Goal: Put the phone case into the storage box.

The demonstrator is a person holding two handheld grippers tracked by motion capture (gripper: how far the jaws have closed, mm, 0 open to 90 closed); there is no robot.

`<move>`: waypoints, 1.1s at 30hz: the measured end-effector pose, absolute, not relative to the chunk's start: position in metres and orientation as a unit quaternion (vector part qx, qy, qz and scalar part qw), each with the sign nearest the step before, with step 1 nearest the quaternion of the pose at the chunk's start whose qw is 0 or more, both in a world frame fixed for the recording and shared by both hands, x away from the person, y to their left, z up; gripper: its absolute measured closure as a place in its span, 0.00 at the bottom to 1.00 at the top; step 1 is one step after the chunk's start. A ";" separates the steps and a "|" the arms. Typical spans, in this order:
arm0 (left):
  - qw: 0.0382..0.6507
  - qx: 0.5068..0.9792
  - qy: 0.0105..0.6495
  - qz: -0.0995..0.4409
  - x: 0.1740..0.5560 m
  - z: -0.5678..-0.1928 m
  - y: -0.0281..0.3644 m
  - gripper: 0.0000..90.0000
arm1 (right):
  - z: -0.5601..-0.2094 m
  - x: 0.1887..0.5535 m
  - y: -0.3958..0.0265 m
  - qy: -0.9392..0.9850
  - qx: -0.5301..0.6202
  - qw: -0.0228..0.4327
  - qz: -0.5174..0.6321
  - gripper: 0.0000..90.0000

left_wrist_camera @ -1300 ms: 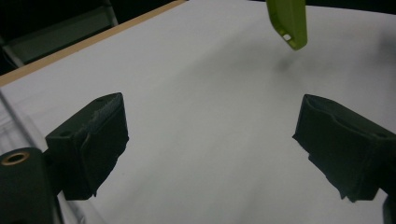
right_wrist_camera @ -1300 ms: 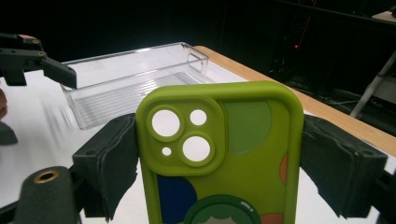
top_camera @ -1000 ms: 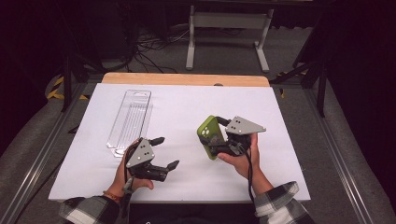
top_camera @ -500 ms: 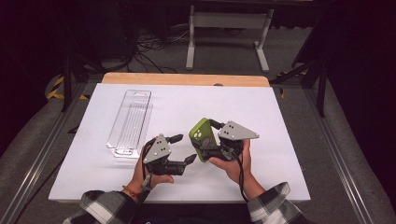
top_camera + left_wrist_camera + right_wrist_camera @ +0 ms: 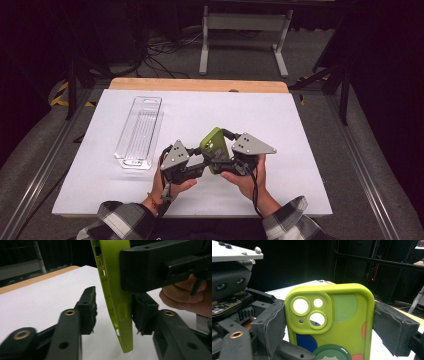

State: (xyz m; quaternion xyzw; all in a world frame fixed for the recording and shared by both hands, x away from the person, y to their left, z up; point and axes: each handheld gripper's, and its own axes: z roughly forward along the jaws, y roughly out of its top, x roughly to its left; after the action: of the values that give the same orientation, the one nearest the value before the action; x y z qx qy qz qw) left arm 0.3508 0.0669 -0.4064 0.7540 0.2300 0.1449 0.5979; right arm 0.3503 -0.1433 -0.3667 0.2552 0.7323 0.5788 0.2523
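On the white table (image 5: 300,150), the right tongs (image 5: 216,161) clamp a green phone case (image 5: 214,141) held upright above it. The left tongs (image 5: 202,165), parted, straddle its lower edge. A clear plastic tray (image 5: 140,130) lies well left.

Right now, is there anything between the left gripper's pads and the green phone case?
Nothing visible. The phone case hangs between the left gripper's open jaws, with bare gaps either side; the right gripper clamps it.

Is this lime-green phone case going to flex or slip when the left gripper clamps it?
The lime-green phone case looks thin-walled and empty, so probably light and bendy. Its matte rubbery surface likely grips well. The left gripper straddles its thin edge, so it may bow.
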 end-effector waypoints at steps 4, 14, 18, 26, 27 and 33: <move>0.604 0.750 0.227 0.149 0.350 -0.406 0.065 0.77 | -0.367 0.348 -0.142 0.724 0.260 0.262 0.582 0.18; 0.597 0.752 0.230 0.161 0.349 -0.404 0.066 0.86 | -0.366 0.345 -0.141 0.720 0.263 0.271 0.582 0.18; 0.595 0.754 0.226 0.163 0.348 -0.404 0.068 0.86 | -0.365 0.344 -0.140 0.726 0.261 0.270 0.576 0.18; 0.591 0.756 0.223 0.171 0.349 -0.404 0.072 0.86 | -0.362 0.342 -0.146 0.726 0.249 0.292 0.570 0.18; 0.591 0.756 0.221 0.174 0.349 -0.404 0.072 0.86 | -0.361 0.342 -0.148 0.725 0.250 0.293 0.571 0.18; 0.586 0.760 0.215 0.179 0.349 -0.404 0.074 0.86 | -0.358 0.339 -0.156 0.723 0.241 0.309 0.569 0.18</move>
State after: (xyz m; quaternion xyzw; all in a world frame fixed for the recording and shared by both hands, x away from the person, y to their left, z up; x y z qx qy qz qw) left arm 0.3493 0.0739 -0.4039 0.7603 0.2152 0.1794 0.5861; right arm 0.3393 -0.1556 -0.3580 0.2413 0.7225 0.5692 0.3094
